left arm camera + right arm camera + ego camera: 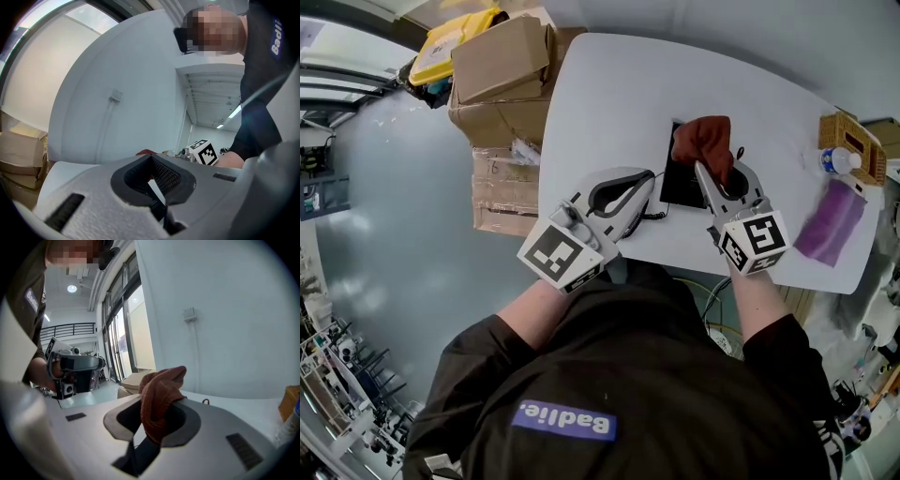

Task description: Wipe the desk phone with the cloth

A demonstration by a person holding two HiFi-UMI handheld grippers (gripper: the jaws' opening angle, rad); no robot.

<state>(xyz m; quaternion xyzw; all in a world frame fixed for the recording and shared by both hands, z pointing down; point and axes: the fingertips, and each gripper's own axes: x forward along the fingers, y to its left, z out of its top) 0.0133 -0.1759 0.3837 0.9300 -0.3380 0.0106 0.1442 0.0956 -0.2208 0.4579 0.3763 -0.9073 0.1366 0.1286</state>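
The right gripper [150, 434] has its jaws clenched on the rust-red cloth [161, 394], above the black phone [679, 185] toward the table's [609, 94] near edge. The left gripper [159, 199] is beside the phone, jaws pressed together, empty.

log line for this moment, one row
left claw: shut, empty | right claw: shut on cloth | cloth over desk phone, contact unclear

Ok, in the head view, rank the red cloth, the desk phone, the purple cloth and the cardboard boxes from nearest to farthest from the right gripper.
1. Red cloth: clamped in the right gripper.
2. Desk phone: just left of it, on the table.
3. Purple cloth: off to the right, at the table's edge.
4. Cardboard boxes: farthest, beyond the table's left end.
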